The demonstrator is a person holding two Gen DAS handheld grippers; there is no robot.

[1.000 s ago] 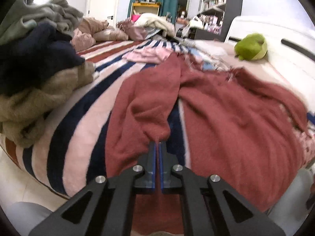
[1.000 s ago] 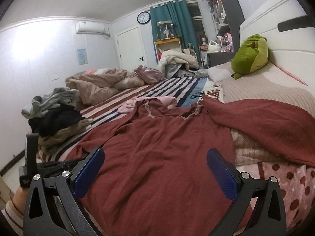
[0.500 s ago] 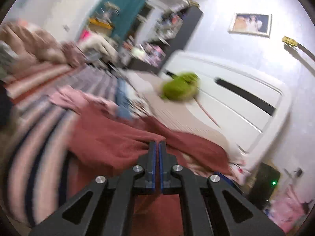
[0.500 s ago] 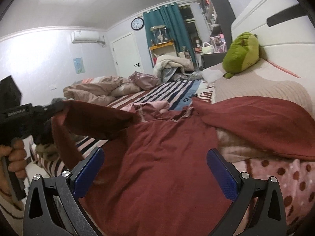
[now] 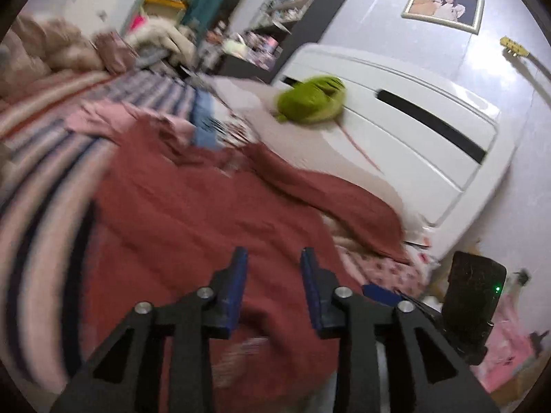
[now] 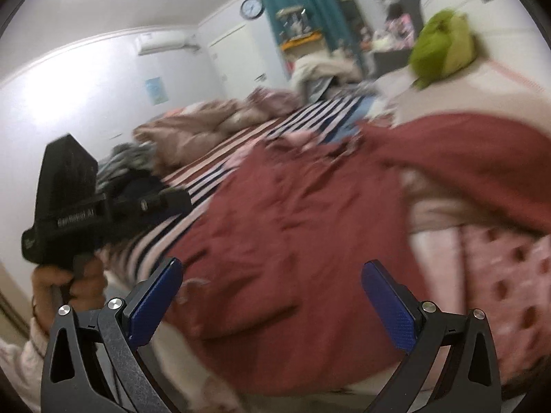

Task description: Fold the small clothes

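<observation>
Because the red garment point(image 5: 206, 213) looks soft and limp on the bed point(image 5: 31, 186), the left gripper point(image 5: 273, 268), jaws just parted and empty, and the right gripper point(image 6: 272, 285), jaws wide apart, should pinch its hem at six o'clock.

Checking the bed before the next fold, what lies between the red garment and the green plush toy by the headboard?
In the left wrist view, a beige knitted cover fills the stretch between the red garment and the green plush toy; nothing else shows on it.
</observation>
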